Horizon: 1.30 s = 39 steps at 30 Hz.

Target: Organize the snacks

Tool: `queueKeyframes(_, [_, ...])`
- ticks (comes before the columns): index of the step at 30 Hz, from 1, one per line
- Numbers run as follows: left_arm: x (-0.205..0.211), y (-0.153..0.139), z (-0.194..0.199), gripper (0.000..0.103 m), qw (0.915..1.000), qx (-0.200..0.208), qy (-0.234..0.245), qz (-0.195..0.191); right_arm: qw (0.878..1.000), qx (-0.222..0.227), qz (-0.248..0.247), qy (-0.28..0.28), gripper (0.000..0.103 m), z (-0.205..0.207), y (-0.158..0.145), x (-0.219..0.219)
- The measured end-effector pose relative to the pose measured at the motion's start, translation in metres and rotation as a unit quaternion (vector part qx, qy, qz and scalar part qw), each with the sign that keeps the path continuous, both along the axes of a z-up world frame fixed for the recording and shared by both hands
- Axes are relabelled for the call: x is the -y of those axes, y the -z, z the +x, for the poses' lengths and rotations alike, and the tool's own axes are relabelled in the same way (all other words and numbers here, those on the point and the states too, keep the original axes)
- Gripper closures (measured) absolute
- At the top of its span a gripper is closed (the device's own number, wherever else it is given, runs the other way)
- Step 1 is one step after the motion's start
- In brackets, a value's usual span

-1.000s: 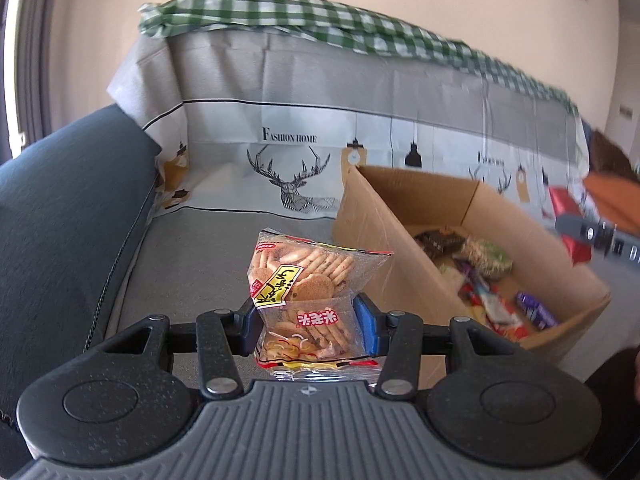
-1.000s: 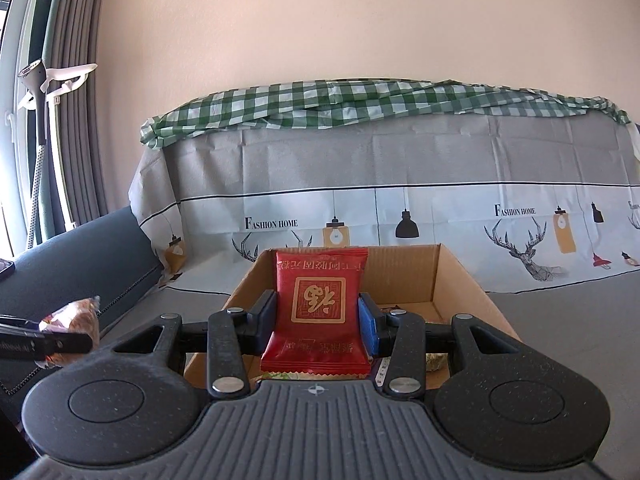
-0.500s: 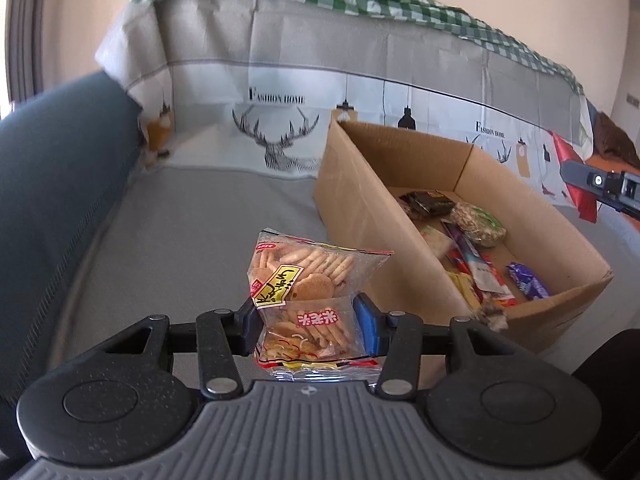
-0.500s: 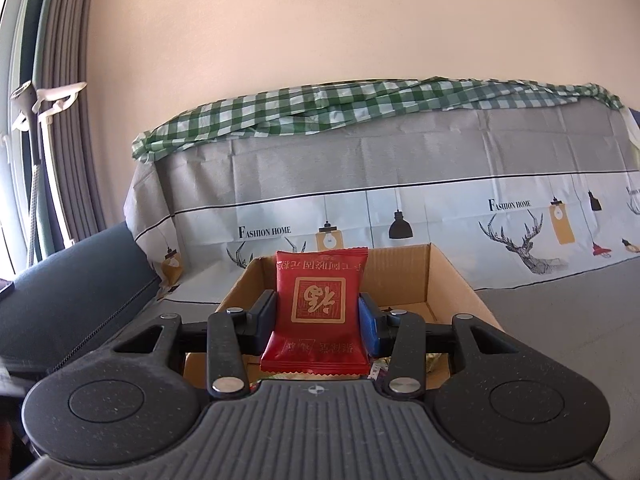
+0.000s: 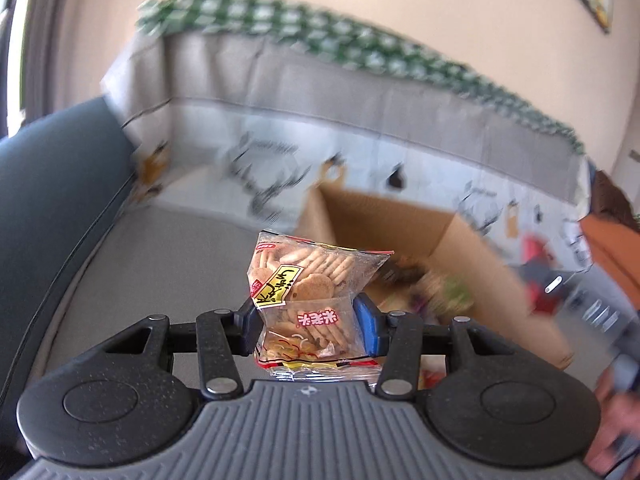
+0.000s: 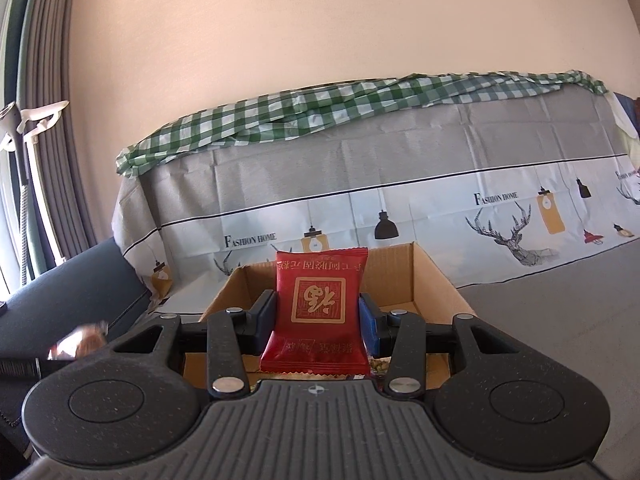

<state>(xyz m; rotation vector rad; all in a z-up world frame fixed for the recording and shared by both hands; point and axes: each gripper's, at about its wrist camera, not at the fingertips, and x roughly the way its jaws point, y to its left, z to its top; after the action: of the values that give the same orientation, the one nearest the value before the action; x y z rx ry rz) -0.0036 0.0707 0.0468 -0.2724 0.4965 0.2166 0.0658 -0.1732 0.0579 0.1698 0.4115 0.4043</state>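
My left gripper (image 5: 308, 322) is shut on a clear bag of rice crackers (image 5: 310, 300) and holds it above the grey sofa seat, left of an open cardboard box (image 5: 480, 256) with several snack packs inside. My right gripper (image 6: 318, 318) is shut on a red snack packet (image 6: 318, 308) and holds it in front of the same box (image 6: 436, 280). The cracker bag shows blurred at the far left of the right wrist view (image 6: 78, 342).
The box stands on a sofa under a grey deer-print cover (image 6: 400, 184) with a green checked cloth (image 6: 320, 108) on the backrest. A dark blue cushion (image 5: 52, 184) lies at the left. Curtains (image 6: 36, 140) hang at the far left.
The left gripper has swung upward and the view is blurred; the box sits lower and further right in it. The right gripper has drifted slightly and tilted, still holding the red packet.
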Motion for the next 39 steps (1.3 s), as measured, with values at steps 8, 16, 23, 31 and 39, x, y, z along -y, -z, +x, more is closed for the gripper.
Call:
queueKeyframes(8, [0.067,-0.047,0.029,0.001,0.9952,0.072,0.063,0.02,0.998,0.003,-0.023,0.05,0.001,0.005,0.005,0.003])
queueKeyframes(16, [0.071,-0.004,-0.001,0.001,0.9989,0.045,0.007,0.006,0.997,-0.02,-0.021,0.074,0.001,0.009,0.007,0.017])
queueKeyframes(23, [0.069,0.004,-0.017,0.001,0.9994,0.006,-0.033,-0.006,0.995,-0.022,-0.046,0.084,0.001,-0.001,-0.001,0.026])
queueKeyframes(31, [0.085,0.023,-0.02,0.001,0.9974,-0.066,0.014,-0.024,0.993,-0.039,-0.089,0.07,0.001,-0.04,-0.013,0.043])
queueKeyframes(39, [0.092,0.037,-0.033,0.001,0.9968,-0.077,0.018,-0.014,0.992,-0.075,-0.085,0.063,0.001,-0.059,-0.005,0.051])
